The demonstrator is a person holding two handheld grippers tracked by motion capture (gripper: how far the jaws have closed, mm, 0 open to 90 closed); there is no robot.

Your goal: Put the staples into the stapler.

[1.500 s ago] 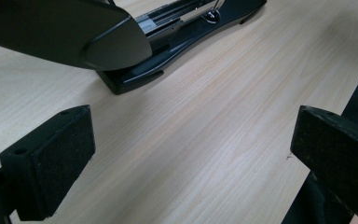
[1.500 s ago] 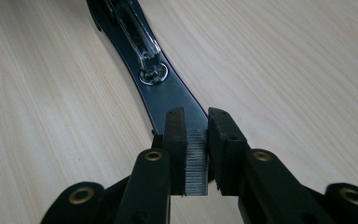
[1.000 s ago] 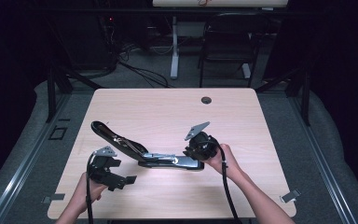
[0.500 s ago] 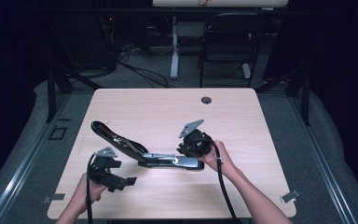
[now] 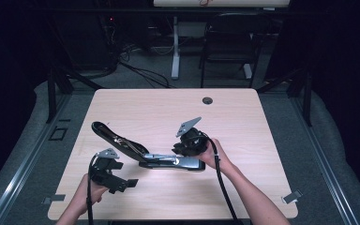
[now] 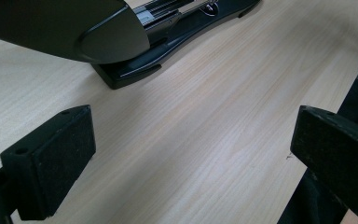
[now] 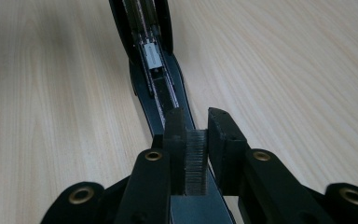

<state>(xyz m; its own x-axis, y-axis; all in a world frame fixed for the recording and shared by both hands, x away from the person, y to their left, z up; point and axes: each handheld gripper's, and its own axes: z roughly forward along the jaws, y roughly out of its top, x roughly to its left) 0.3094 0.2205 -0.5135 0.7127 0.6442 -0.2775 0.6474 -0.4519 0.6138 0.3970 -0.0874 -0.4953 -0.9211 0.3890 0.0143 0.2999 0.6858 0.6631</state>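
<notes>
A large black stapler (image 5: pixel 145 152) lies open near the front middle of the table (image 5: pixel 243 117), its lid swung up and back toward the left, its loading channel (image 7: pixel 156 79) exposed. Over the stapler's base end, the right gripper (image 5: pixel 187 145) holds a strip of staples (image 7: pixel 196 161) pinched between nearly closed jaws; a tilted or off-line descent could jam the strip on the channel's edge or snap it. In front of the stapler's raised lid, the left gripper (image 5: pixel 115 180) hovers with jaws wide apart and empty, so the unheld stapler may slide if pushed.
</notes>
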